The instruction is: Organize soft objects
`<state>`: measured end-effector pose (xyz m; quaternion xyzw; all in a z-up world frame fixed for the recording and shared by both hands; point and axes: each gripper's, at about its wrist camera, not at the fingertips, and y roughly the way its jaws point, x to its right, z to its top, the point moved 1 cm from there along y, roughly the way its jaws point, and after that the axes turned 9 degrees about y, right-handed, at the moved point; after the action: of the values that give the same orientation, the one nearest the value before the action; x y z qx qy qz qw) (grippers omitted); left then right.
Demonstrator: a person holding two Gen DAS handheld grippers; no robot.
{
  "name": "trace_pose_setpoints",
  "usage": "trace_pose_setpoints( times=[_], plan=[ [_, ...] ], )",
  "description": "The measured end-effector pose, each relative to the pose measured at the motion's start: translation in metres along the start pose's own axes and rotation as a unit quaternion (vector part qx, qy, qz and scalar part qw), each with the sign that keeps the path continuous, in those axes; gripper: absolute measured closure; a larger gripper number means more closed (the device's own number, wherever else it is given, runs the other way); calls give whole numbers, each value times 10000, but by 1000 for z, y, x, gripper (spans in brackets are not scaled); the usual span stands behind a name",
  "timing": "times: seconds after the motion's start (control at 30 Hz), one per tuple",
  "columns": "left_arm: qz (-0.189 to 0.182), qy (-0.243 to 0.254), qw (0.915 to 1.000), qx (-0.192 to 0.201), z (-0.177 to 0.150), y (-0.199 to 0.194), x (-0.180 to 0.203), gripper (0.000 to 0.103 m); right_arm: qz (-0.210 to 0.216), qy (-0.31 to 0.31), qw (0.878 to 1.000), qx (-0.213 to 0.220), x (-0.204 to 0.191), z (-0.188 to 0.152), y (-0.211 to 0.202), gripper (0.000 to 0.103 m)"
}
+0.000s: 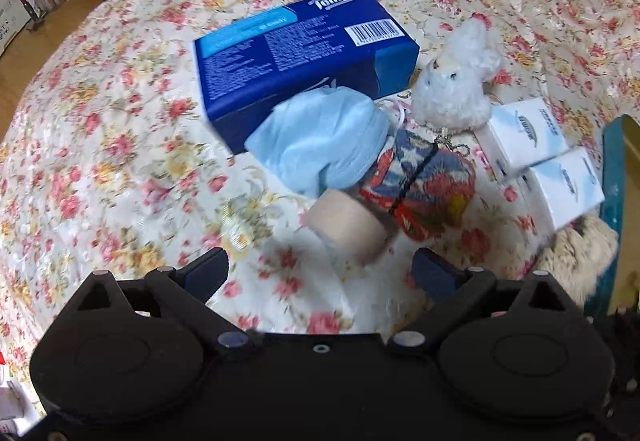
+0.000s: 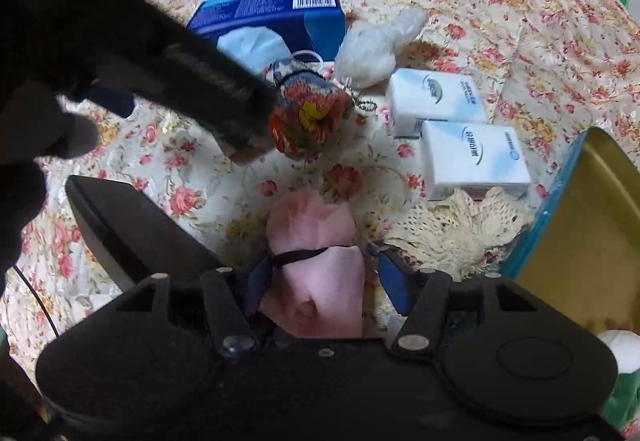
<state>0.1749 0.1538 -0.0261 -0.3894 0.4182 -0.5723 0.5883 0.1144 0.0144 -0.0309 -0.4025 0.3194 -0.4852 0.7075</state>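
My left gripper (image 1: pixel 320 273) is open and empty, just short of a beige roll (image 1: pixel 348 227). Behind the roll lie a colourful rolled cloth (image 1: pixel 424 181), a light blue mask (image 1: pixel 324 139), a white plush toy (image 1: pixel 452 81) and a blue Tempo tissue pack (image 1: pixel 296 53). My right gripper (image 2: pixel 320 277) is shut on a pink rolled cloth (image 2: pixel 316 273) bound with a black band, held over the bed. In the right wrist view the left gripper's dark body (image 2: pixel 192 81) reaches toward the colourful cloth (image 2: pixel 308 117).
Two white tissue packs (image 2: pixel 472 157) lie on the floral bedspread (image 1: pixel 120 121). A cream lace cloth (image 2: pixel 456 225) lies by an open teal tin (image 2: pixel 576 201) at the right. A beige plush (image 1: pixel 576 257) sits by the tin's edge.
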Motion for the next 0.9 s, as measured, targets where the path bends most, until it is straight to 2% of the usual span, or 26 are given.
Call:
trace_pose_setpoints(
  times=[0.13, 0.2, 0.23, 0.27, 0.3, 0.33, 0.4, 0.53, 0.57, 0.67, 0.9],
  plan=[
    [-79, -27, 9999, -96, 8, 13, 2, 15, -19, -45, 10000, 47, 0, 3, 4, 45],
    [-38, 26, 9998, -170, 10, 19, 4, 21, -29, -60, 10000, 49, 0, 4, 5, 47],
    [-24, 42, 9998, -202, 11, 21, 4, 25, -31, -66, 10000, 50, 1, 5, 5, 52],
    [-48, 44, 9997, -234, 11, 24, 4, 33, -40, -72, 9999, 58, 0, 5, 5, 60],
    [-99, 14, 9996, -263, 10, 26, 3, 42, -52, -89, 9999, 67, 1, 5, 5, 62],
    [-168, -36, 9994, -296, 10, 29, 1, 46, -64, -99, 9999, 80, 1, 6, 5, 64],
    [-465, -120, 9984, -284, 9, 32, -2, 63, -22, -55, 9999, 96, 3, 6, 3, 69],
    [-458, -72, 9989, -104, 6, 27, -2, 65, 50, 102, 9999, 115, 6, 8, -1, 72],
    [-441, -50, 9990, -86, 5, 25, -1, 71, 55, 156, 9998, 123, 7, 9, -2, 72],
    [-412, -17, 9992, 3, 1, 15, 0, 75, 78, 274, 9994, 199, 10, 11, -10, 73],
    [-327, -68, 9991, 252, -10, -15, -8, 80, 169, 432, 9980, 423, 10, 12, -36, 73]
  ],
)
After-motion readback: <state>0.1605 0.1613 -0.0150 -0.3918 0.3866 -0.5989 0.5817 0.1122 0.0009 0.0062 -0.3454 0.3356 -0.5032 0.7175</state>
